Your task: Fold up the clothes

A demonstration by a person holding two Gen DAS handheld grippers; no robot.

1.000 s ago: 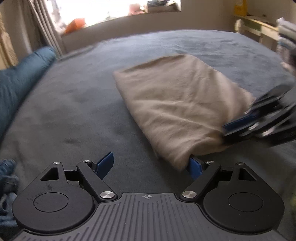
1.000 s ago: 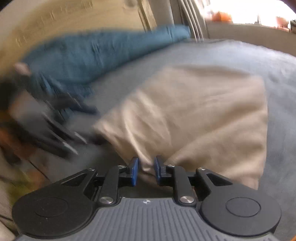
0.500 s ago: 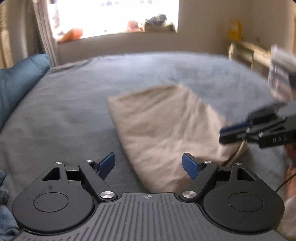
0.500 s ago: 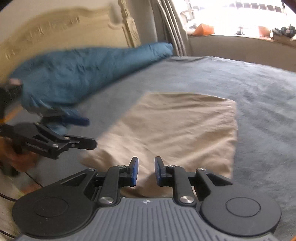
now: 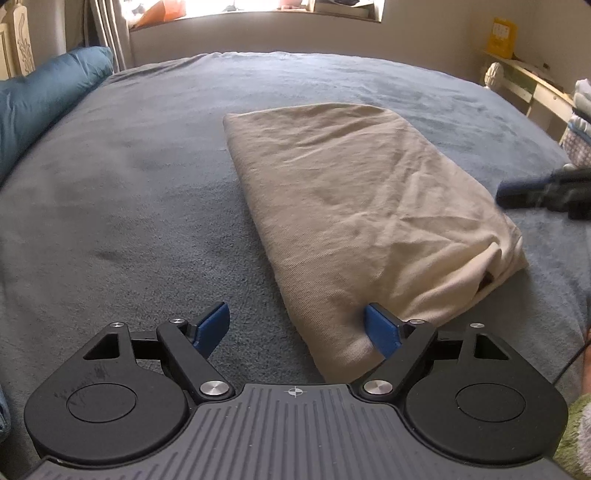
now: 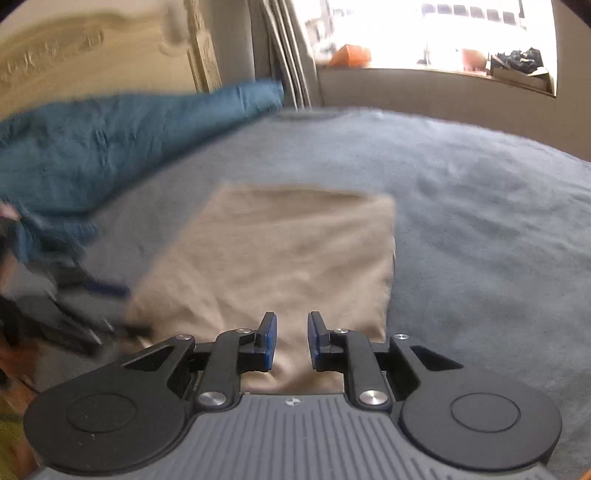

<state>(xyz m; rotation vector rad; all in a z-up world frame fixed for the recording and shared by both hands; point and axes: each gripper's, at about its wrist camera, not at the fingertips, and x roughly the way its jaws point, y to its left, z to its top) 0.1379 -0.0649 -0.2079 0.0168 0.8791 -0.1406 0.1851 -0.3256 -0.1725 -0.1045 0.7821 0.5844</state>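
Blanket (image 5: 110, 192) bare left of garment (image 5: 354, 206); pillow (image 5: 40, 107) possibly crowds edge.

This is a bedroom in a home. A wide bed (image 5: 147, 177) under a grey-blue fleece cover fills most of both views, with a teal pillow (image 5: 40, 107) at the left of the frame and a carved pale headboard (image 6: 66, 62) above it. Along the top edge a bright window (image 6: 424, 33) with curtains (image 5: 109, 33) has odds and ends on its sill, and at the upper right stands a light wooden shelf (image 5: 532, 88).
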